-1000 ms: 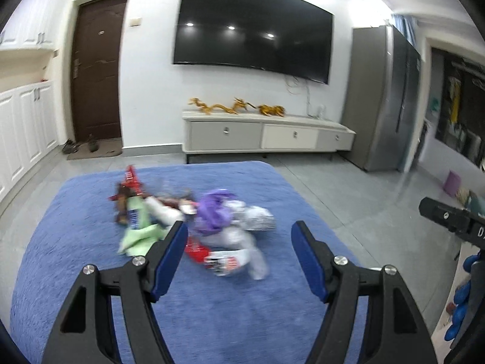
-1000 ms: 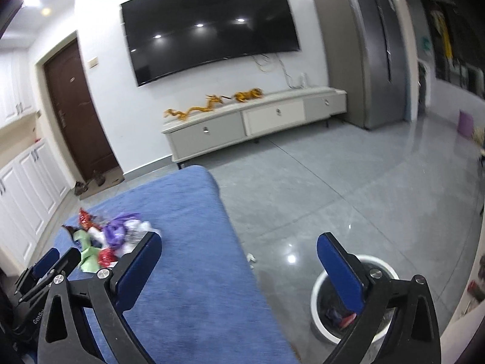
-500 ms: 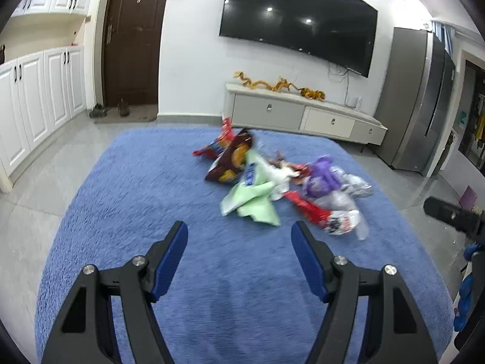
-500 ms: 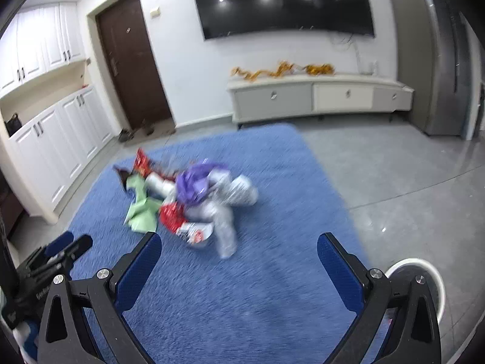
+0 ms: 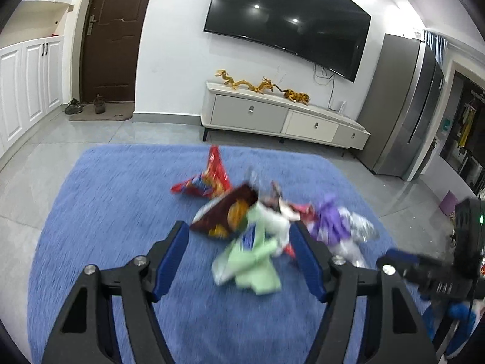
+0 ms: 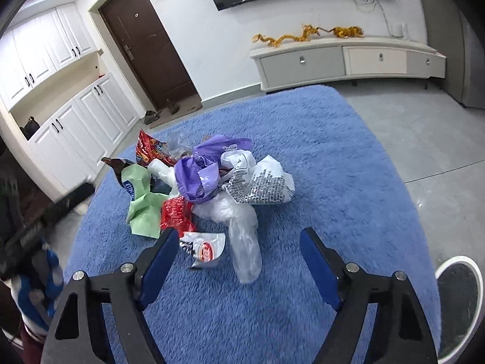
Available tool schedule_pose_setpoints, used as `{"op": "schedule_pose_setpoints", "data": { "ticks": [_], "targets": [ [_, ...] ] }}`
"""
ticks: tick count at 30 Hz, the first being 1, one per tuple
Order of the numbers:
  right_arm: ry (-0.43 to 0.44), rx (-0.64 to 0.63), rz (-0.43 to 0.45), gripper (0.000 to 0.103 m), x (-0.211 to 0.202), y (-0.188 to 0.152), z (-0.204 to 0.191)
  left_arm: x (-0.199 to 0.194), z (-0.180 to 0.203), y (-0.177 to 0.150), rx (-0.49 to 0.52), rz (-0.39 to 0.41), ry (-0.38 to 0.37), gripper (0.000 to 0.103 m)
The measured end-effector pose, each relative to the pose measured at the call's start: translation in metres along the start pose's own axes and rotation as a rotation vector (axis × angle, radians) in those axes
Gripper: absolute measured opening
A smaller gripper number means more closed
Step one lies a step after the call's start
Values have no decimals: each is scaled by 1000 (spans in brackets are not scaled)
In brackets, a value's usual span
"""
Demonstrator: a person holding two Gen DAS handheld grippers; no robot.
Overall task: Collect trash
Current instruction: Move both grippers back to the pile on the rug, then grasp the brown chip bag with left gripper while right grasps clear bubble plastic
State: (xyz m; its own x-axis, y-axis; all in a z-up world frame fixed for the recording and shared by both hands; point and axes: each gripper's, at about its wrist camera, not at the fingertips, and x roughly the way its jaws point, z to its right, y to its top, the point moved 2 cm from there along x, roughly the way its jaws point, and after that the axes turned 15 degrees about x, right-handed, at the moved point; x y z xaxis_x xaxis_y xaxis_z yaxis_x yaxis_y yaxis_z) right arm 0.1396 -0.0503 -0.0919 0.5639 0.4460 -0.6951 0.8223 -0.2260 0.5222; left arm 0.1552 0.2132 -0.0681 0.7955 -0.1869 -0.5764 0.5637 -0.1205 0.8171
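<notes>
A pile of trash (image 6: 209, 188) sits in the middle of the blue rug (image 6: 333, 166). The right gripper (image 6: 238, 265) and the left gripper (image 5: 239, 256) both have their fingers wide, holding nothing, with the pile at 12 o'clock. A white bin (image 6: 477, 276) is at 4 o'clock from the right gripper.

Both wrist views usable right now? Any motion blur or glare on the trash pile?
Left wrist: trash pile and rug are motion-smeared, with ceiling lights glaring off the TV. Right wrist: pile is sharp and wrappers are readable; there is only fisheye bending at the edges and a mild sheen on the floor tiles.
</notes>
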Motion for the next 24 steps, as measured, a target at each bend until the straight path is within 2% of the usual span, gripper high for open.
{"op": "schedule_pose_setpoints", "data": {
  "ticks": [1,3,6,11,17,20,22,24],
  "targets": [
    [7,2,-6,76,2,1,0,8,0,5,5,-5,0,62],
    [25,0,-22,75,7,3,1,26,-1,13,5,-19,-2,50],
    [40,-15,-35,74,12,7,1,52,-12,16,-36,-53,-11,39],
    [60,-23,-53,73,19,14,3,65,-36,11,-134,-45,-56,37],
    [105,12,-83,68,29,17,8,61,-52,7,-188,-38,-90,37],
    [101,18,-86,63,34,19,10,63,-62,1,-205,-56,-61,37],
    [90,16,-95,53,38,20,12,65,-65,-4,-220,-68,-52,36],
    [83,12,-101,45,40,19,14,64,-66,-6,-220,-72,-58,24]
  ]
}}
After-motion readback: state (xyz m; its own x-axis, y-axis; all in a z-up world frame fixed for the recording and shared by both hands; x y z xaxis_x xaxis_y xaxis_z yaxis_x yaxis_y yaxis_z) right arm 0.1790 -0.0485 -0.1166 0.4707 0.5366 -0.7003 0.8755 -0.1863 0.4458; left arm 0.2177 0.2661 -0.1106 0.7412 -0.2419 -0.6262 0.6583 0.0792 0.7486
